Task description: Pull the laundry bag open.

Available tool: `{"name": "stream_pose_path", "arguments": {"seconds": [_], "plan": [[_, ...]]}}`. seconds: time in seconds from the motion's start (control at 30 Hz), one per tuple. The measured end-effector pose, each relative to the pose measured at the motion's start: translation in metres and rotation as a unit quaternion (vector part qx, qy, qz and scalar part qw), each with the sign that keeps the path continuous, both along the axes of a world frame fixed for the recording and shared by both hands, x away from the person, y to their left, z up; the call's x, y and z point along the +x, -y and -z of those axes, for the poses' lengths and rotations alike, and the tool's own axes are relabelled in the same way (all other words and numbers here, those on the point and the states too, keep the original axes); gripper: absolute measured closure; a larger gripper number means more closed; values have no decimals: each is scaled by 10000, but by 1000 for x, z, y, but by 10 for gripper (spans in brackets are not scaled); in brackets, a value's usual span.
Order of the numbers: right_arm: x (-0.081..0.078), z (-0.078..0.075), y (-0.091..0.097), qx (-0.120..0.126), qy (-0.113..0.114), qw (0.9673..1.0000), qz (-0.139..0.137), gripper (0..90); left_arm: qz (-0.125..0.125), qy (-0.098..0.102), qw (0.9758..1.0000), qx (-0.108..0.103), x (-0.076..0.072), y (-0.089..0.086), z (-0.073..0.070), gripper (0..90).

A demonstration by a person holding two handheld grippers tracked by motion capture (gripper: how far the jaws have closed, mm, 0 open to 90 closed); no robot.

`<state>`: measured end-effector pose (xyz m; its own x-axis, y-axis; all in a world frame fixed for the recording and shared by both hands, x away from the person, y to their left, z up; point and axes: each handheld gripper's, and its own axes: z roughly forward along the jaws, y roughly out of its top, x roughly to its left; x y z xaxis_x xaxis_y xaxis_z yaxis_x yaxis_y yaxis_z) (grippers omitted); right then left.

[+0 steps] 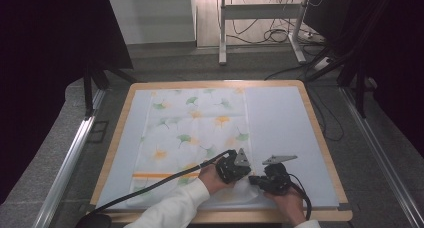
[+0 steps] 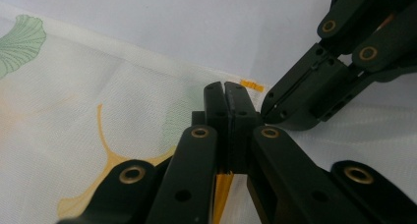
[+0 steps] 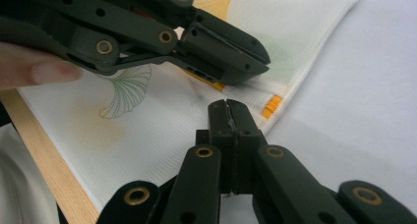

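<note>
Cloth: while it lies flat on the pale mat (image 1: 280,118), your printed cloth (image 1: 192,133) has its near right corner right at both grippers, on the table's (image 1: 320,138) near side.
Left gripper: your left gripper (image 1: 239,172) has its jaws pressed together, with an orange bit of the cloth showing between them – a pinch on the cloth near its orange stripe (image 1: 155,175).
Right gripper: your right gripper (image 1: 255,180) is also pressed shut, tips at the cloth's edge just beside the left one; whether it pinches fabric you cannot tell.
Hands: both hands come in low from the near edge, close together, white sleeve (image 1: 170,210) on the left.
Fabric: thin, finely woven, white with green and yellow ginkgo leaves – hemmed edge.
</note>
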<state>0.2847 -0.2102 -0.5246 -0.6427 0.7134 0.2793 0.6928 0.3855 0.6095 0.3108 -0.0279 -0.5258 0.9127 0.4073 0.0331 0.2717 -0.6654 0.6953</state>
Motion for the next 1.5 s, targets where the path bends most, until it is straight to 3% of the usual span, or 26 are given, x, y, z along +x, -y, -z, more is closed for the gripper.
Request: {"name": "stream_pose_path", "arguments": {"seconds": [0.27, 0.5, 0.73, 0.97, 1.1, 1.3, 1.5], "plan": [[1, 1, 2, 59, -31, 10000, 26, 895, -34, -66, 9999, -89, 1, -8, 2, 900], [2, 1, 3, 101, -71, 9999, 44, 895, -10, -18, 10000, 16, -2, -12, 0, 900], [3, 1, 3, 105, -79, 9999, 12, 894, -55, -42, 9999, -81, -2, -14, 1, 900], [15, -4, 7, 242, -49, 9994, 253, 893, -52, -41, 9999, -112, -1, -13, 3, 900], [20, -3, 4, 248, -105, 9993, 262, 893, -72, -20, 9999, -118, -1, -13, 4, 900], [22, -2, -5, 22, -87, 9998, 173, 894, -87, -16, 9999, -102, -1, -13, 4, 900], [23, -1, -3, 153, -214, 9993, 262, 896, -105, 57, 9999, -25, -3, -13, 2, 900]]}}
